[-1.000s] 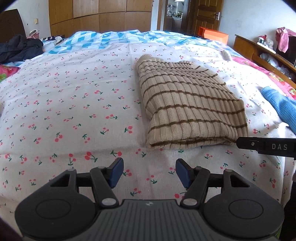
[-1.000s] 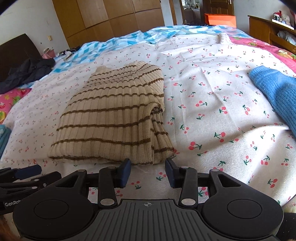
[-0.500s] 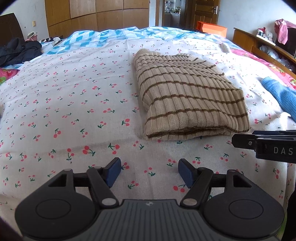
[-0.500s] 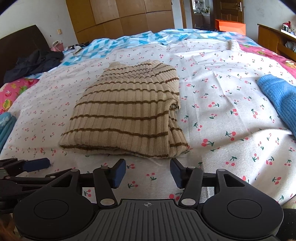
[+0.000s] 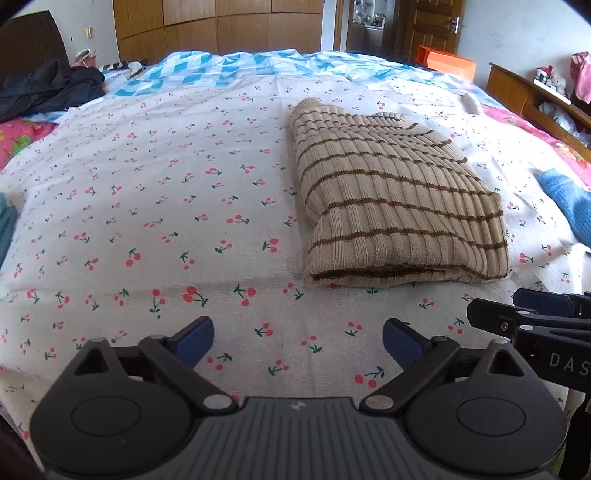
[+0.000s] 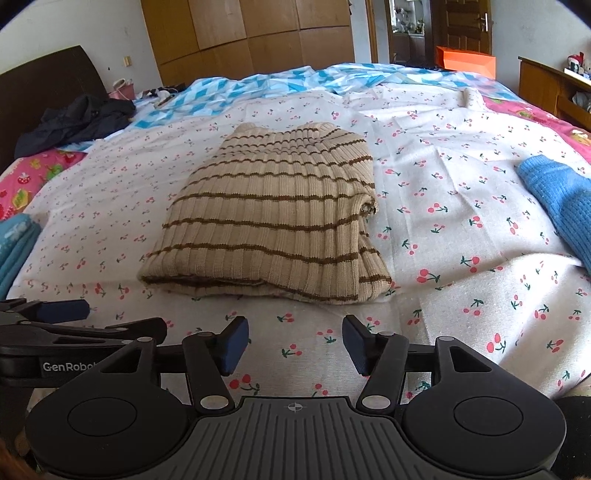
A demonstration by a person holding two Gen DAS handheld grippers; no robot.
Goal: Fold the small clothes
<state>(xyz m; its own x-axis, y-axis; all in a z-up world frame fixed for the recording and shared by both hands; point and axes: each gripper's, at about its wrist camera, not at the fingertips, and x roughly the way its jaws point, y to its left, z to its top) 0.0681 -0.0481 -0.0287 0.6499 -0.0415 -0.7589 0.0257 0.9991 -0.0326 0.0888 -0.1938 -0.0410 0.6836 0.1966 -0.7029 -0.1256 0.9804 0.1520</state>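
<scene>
Just below my left hand-held gripper (image 5: 298, 341) lies the cherry-print sheet (image 5: 155, 206) of the bed, and nothing sits between its blue pads (image 5: 195, 338); its jaws are opening and stand very wide. Off to its right I see the black arm and a blue pad of my right hand-held gripper (image 6: 294, 344), level with it and apart from it. In the right wrist view that gripper's jaws are opening too, at a middling gap, with only bare sheet between the pads (image 6: 234, 341).

A little ahead of both, not touching either, lies the folded striped sweater (image 6: 273, 225). It is beige ribbed knit with thin brown stripes, lying flat as a thick stack of layers, its folded edge facing me. It sits ahead and to the right of my left gripper, and straight ahead to slightly left of my right one.

Further right of the right gripper, a blue knit garment (image 6: 557, 199) lies on the sheet, well apart from the sweater. At the far left edge, a teal cloth (image 6: 16, 243) shows.

Beyond the sweater there is a blue-and-white patterned quilt (image 5: 236, 70) across the bed, a dark jacket (image 5: 48, 90) heaped at far left, and an orange box (image 6: 465, 61) near the doorway. Wooden wardrobes (image 5: 218, 29) line the back wall.
</scene>
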